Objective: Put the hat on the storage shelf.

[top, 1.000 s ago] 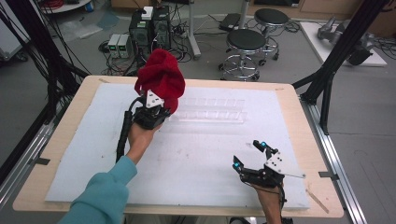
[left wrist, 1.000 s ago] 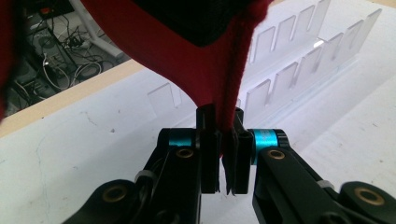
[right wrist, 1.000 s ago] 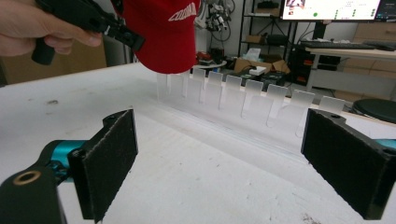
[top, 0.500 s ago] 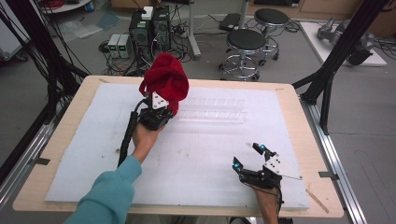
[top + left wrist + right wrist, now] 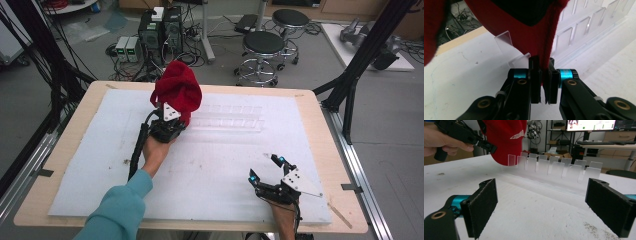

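Beyond the far edge of my tabletop (image 5: pixel 320 145) the floor (image 5: pixel 300 65) is grey and smooth. Two round black stools (image 5: pixel 265 44) stand on it past the far edge, one behind the other. Off the far left corner sits a stack of dark electronics boxes (image 5: pixel 160 30) with tangled cables, and two small pale units (image 5: pixel 127 48) beside them. Black frame struts (image 5: pixel 357 65) rise at the right edge and at the left. A white board (image 5: pixel 350 45) lies on the floor far right. Looking level, I see a lit monitor (image 5: pixel 590 125) above a desk (image 5: pixel 609 145), and shelving.
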A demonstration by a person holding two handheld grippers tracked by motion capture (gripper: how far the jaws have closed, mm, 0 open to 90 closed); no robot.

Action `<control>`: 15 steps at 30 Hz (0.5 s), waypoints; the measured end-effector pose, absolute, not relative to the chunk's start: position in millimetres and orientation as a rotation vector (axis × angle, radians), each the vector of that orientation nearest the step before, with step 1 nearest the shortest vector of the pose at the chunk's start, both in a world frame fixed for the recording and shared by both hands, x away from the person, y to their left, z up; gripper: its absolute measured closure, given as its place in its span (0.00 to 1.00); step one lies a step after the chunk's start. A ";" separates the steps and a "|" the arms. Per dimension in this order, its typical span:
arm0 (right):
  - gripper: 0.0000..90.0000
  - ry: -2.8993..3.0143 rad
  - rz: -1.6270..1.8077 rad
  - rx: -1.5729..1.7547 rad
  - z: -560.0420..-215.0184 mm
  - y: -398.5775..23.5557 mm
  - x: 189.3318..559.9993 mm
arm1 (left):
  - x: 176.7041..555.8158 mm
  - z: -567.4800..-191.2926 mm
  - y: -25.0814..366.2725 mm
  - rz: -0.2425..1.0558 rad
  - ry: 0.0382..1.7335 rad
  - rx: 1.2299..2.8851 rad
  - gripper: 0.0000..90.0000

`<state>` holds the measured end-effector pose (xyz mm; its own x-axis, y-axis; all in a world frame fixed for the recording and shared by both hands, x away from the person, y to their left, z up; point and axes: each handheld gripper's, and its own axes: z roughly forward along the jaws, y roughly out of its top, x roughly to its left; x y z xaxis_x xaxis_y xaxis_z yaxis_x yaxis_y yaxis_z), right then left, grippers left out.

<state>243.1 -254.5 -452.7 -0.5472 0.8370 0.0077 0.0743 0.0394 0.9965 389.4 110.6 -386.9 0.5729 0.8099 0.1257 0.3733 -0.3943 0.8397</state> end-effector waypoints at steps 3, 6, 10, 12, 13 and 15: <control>0.11 1.689 1.570 0.928 -452.9 -255.3 243.1 | 388.6 -385.5 111.4 0.702 0.941 1.989 0.84; 0.11 1.681 1.574 0.930 -453.2 -255.0 242.0 | 386.8 -382.9 114.0 0.685 0.933 1.984 0.57; 0.11 1.668 1.591 0.951 -453.5 -257.1 242.6 | 383.6 -379.8 120.8 0.598 0.911 1.985 0.30; 0.11 1.666 1.594 0.941 -453.6 -257.7 242.4 | 378.8 -376.0 125.4 0.584 0.875 1.978 0.21; 0.11 1.667 1.592 0.935 -453.6 -257.4 242.7 | 374.1 -375.0 129.7 0.582 0.830 1.961 0.19; 0.11 1.677 1.591 0.943 -453.4 -256.9 242.8 | 362.7 -374.4 138.8 0.604 0.773 1.931 0.20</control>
